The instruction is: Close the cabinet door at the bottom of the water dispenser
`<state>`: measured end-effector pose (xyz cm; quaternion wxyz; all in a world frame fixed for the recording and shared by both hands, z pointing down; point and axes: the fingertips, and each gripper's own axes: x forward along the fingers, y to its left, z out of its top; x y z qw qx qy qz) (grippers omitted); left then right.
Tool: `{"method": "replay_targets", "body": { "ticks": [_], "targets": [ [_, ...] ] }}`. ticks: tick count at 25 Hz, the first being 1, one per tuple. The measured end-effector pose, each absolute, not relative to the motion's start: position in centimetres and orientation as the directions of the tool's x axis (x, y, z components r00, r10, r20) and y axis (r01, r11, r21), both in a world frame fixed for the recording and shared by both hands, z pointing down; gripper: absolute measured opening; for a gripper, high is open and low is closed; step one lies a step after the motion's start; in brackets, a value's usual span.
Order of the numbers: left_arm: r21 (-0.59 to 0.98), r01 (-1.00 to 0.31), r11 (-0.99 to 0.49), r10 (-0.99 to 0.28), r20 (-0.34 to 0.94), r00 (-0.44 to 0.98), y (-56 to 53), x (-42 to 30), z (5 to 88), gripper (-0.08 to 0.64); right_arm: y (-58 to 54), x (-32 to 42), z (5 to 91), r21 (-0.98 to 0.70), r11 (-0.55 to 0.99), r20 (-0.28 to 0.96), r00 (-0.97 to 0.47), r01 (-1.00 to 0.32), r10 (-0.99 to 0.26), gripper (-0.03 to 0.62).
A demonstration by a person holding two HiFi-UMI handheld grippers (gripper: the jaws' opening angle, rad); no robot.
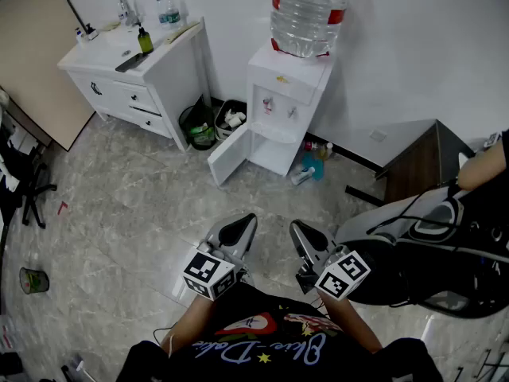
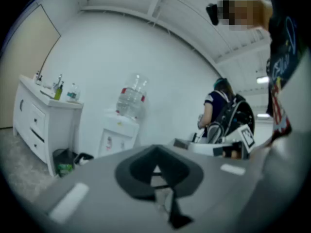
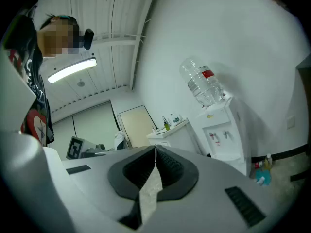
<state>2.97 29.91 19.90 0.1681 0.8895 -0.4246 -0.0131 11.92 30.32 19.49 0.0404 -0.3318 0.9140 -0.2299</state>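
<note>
The white water dispenser (image 1: 288, 94) stands against the far wall with a clear bottle (image 1: 306, 10) on top. Its bottom cabinet door (image 1: 229, 155) is swung open toward the left, showing the dark compartment. Both grippers are held close to my body, well short of the dispenser. My left gripper (image 1: 247, 222) is shut with nothing in it, as is my right gripper (image 1: 297, 228). The dispenser (image 2: 118, 132) shows far off in the left gripper view above the joined jaws (image 2: 155, 168). In the right gripper view the dispenser (image 3: 221, 130) stands to the right of the closed jaws (image 3: 155, 150).
A white vanity cabinet (image 1: 137, 76) stands left of the dispenser, with two waste bins (image 1: 200, 126) between them. Bottles (image 1: 309, 169) lie on the floor right of the dispenser. A dark table (image 1: 420, 161) and a person with a backpack (image 1: 433, 241) are at the right.
</note>
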Motion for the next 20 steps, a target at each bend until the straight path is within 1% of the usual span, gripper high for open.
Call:
{"method": "replay_targets", "body": {
  "ticks": [4, 7, 11, 13, 17, 20],
  "targets": [
    [0.313, -0.715, -0.625, -0.699, 0.185, 0.691, 22.0, -1.0, 21.8, 0.0, 20.8, 7.0, 19.3, -0.452, 0.636, 0.065, -0.734, -0.626, -0.676, 0.017],
    [0.292, -0.707, -0.644, -0.673, 0.225, 0.705, 15.8, -3.9, 22.3, 0.0, 14.6, 4.1, 20.2, -0.487, 0.587, 0.067, -0.697, -0.647, -0.713, 0.017],
    [0.238, -0.662, -0.711, -0.619, 0.235, 0.75, 11.3, -5.9, 23.6, 0.0, 9.6, 1.3, 22.4, -0.429, 0.559, 0.153, -0.667, -0.709, -0.729, 0.017],
    [0.247, -0.649, -0.72, -0.6, 0.248, 0.761, 9.6, -6.4, 25.4, 0.0, 7.8, 0.1, 24.3, -0.415, 0.547, 0.206, -0.66, -0.727, -0.722, 0.017],
    [0.28, -0.678, -0.679, -0.625, 0.263, 0.735, 5.7, -7.0, 30.0, 0.0, 4.7, -1.1, 29.3, -0.409, 0.518, 0.262, -0.641, -0.751, -0.722, 0.017],
    [0.295, -0.711, -0.638, -0.634, 0.322, 0.703, 2.9, -7.0, 35.0, 0.0, 2.7, -0.1, 33.3, -0.408, 0.495, 0.302, -0.625, -0.767, -0.72, 0.017]
  ]
}}
